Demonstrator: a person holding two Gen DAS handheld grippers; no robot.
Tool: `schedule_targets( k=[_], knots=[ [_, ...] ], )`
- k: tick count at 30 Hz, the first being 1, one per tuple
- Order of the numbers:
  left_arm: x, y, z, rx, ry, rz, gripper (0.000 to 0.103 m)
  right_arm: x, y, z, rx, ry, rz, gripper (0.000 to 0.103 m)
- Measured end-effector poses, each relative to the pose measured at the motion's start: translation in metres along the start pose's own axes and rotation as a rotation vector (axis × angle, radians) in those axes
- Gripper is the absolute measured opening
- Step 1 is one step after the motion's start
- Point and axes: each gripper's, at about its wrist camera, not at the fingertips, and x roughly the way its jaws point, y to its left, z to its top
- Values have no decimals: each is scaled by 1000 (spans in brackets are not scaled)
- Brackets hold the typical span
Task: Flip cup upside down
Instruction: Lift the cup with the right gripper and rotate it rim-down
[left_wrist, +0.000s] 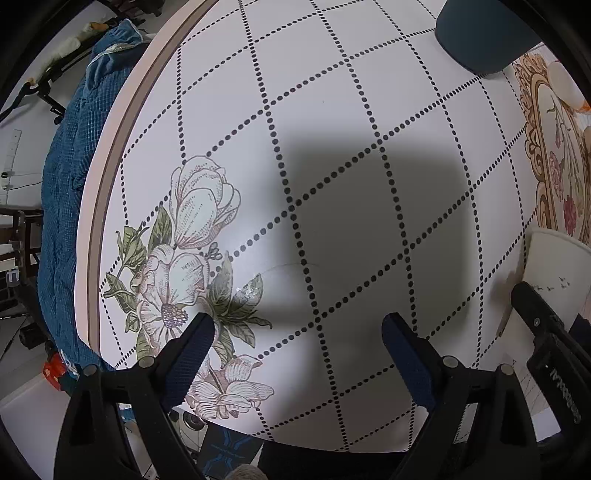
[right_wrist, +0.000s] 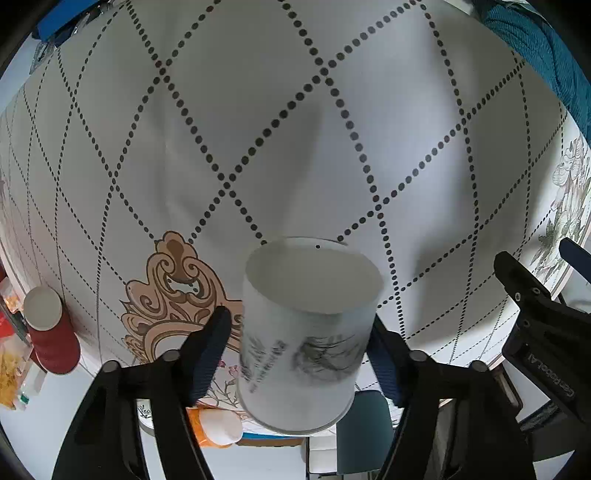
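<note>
A: Start at the right gripper (right_wrist: 299, 328) — what is it doing?

B: It is pinching the cup (right_wrist: 306, 332). One finger (right_wrist: 210, 343) presses the cup's left side and the other sits against its right side, partly hidden behind the wall.

A: How does the cup sit?

B: It is held above the table (right_wrist: 258, 129), off the surface and tilted. One round end points away from the camera toward the tabletop and the other end comes down near the lens. I cannot tell for sure which end is the mouth. Blurred dark print runs across its white side.

A: And the left gripper (left_wrist: 299, 332)?

B: Its fingers are spread wide with nothing between them. It hangs over the table, above a big dark shadow (left_wrist: 373, 229).

A: Can that camera see the cup?

B: Yes, at its right edge, a white cup (left_wrist: 550, 273) with part of the right gripper against it.

A: What lies further out?

B: The tabletop is white with dotted diamond lines, a flower print (left_wrist: 184, 258) near the left gripper and a tan scroll print (right_wrist: 170, 295) beside the right one. A red cup (right_wrist: 51, 328) lies toward the left edge in the right view. An orange bottle (right_wrist: 214, 424) shows low down, and blue cloth (left_wrist: 74, 177) lies beyond the table rim
</note>
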Motion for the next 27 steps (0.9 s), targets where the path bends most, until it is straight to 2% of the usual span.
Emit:
schedule_targets(
  k=[7,8,14,20,27],
  knots=[
    [-12,-2,4,7,-7,15,93,-4,-8,-1,115,-12,33,65],
    [-14,-3,5,34,-39,12,93,-5,-9,-2,140,-13,42,65],
    [-24,-4,8,44,-51,27,93,-8,-18,-11,335,-14,160,65],
    [-34,-5,9,44,-68,35,93,-4,-24,-31,588,-16,301,65],
    [-45,-19,14,70,-87,44,93,14,-28,-65,970,-52,504,65]
  ],
)
